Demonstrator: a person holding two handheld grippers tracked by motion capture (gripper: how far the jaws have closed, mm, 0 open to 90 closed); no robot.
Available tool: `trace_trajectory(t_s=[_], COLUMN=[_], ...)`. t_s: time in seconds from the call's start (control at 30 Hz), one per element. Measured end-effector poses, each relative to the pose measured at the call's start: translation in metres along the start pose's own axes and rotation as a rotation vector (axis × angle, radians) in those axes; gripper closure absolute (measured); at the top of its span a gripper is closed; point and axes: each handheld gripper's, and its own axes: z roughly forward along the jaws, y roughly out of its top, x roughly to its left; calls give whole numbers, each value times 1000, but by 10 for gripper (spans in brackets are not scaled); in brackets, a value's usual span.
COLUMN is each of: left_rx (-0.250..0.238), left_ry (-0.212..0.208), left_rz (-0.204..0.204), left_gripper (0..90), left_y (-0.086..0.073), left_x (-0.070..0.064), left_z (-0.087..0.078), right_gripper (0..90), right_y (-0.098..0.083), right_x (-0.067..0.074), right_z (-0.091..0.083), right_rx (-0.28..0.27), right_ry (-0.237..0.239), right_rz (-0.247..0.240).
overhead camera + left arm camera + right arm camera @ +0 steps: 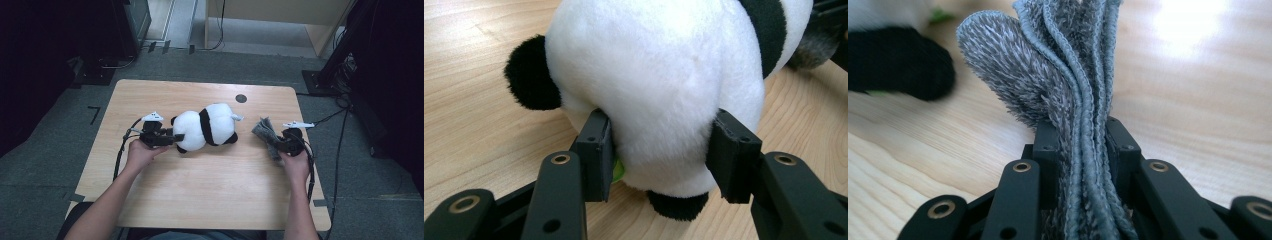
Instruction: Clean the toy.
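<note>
A black-and-white panda plush [205,129] lies on its side in the middle of the wooden table [200,195]. My left gripper [176,136] comes at it from the left. In the left gripper view the white head [659,75] bulges between the two jaws, and my left gripper [661,152] is shut on it. To the right of the plush, my right gripper [280,145] is shut on a bunched grey fluffy cloth [265,131]. In the right gripper view the cloth's folds [1068,75] rise from the right gripper [1083,145], with a black panda paw [898,62] behind at the left.
A dark round hole [241,98] sits near the table's far edge. Grey carpet surrounds the table, with cables [340,130] trailing at the right and dark equipment stands [330,70] beyond the far corners. Bare wood stretches in front of the plush.
</note>
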Motion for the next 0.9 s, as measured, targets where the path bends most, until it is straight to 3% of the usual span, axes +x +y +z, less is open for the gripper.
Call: trace_trajectory(t_s=[0.17,0.33,0.4,0.6,0.8,0.9], left_rx=[-2,-4,-3,-2,0,-1], left_ry=[0,-2,-1,0,-2,-2], left_rz=[0,-3,-5,-8,-6,-10], left_gripper=[497,490,485,454,401,369], left_y=[0,0,0,0,0,0], left_x=[0,0,0,1,1,1], left_z=[0,0,0,0,0,0], right_gripper=[675,487,420,277,138,127], right_y=[-2,0,3,13,21,23], right_x=[-3,-3,-1,12,30,37], right_z=[8,2,-2,-12,-11,-8], right_rx=[4,-31,-57,-137,-151,-146], right_ry=[-1,-6,12,53,76,96], right_rz=[5,14,16,-35,-116,-135])
